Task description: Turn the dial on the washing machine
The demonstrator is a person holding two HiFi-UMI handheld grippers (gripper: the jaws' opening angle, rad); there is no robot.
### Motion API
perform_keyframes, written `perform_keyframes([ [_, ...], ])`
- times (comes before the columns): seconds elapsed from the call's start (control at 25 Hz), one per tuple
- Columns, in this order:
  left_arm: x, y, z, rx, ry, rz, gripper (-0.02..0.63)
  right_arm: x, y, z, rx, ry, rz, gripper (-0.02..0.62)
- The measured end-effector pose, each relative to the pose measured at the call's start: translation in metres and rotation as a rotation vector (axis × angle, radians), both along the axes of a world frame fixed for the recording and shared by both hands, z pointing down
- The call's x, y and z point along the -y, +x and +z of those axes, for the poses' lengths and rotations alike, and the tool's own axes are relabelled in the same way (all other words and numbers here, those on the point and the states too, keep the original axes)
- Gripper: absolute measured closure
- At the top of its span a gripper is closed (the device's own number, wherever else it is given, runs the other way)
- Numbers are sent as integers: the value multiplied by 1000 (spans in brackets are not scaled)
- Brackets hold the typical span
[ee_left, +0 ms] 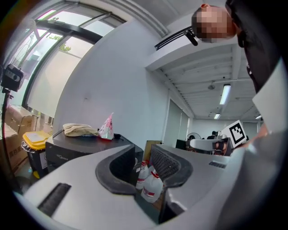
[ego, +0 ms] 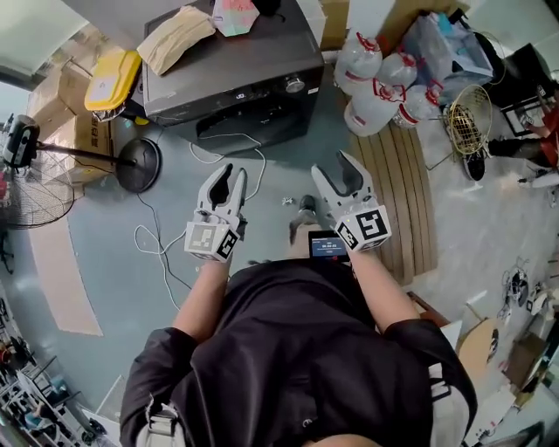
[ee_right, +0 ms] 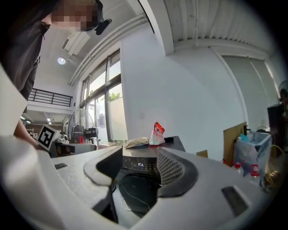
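Observation:
The dark grey washing machine [ego: 231, 74] stands on the floor ahead of me, with its round silver dial [ego: 295, 85] at the right end of the front panel. My left gripper [ego: 230, 175] and right gripper [ego: 336, 168] are held side by side, well short of the machine. Both are open with nothing between their fingers. In the left gripper view the machine [ee_left: 76, 148] lies left of the jaws. The right gripper view shows the lit panel [ee_right: 140, 165] and the dark door between the jaws. I cannot make out the dial there.
A beige cloth [ego: 175, 35] and a pink bag [ego: 234, 13] lie on the machine. A white cable [ego: 236, 144] trails over the floor. Water jugs [ego: 376, 87] and a wooden slat mat [ego: 402, 192] are to the right. A fan base [ego: 140, 164] and a yellow bin [ego: 113, 77] are left.

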State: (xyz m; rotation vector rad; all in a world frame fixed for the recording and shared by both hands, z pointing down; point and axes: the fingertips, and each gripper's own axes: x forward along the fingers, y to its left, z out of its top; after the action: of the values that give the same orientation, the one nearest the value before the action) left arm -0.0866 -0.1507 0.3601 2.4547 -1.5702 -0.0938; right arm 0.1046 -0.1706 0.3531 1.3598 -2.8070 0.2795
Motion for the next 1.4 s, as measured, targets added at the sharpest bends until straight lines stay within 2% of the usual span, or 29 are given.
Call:
perform_keyframes([
  [0.32,85,21,14,28,-39,-117,497,102,10,35,-7,-56,-115,357],
  [0.6,122,29,29,49,-55,-159,497,156,0,54,13,-70,-168,357],
  [0.92,149,18,50,43,-73,-149,504,189,-22,73,6,-97,-157,357],
  [1.16,166,0,69,13,-84,-112,518,206,-45,99,-67,-102,-122,357],
  [1.4,181,-19,87,-3,-77,-93,612,230,-54,128,-99,-118,-33,357],
])
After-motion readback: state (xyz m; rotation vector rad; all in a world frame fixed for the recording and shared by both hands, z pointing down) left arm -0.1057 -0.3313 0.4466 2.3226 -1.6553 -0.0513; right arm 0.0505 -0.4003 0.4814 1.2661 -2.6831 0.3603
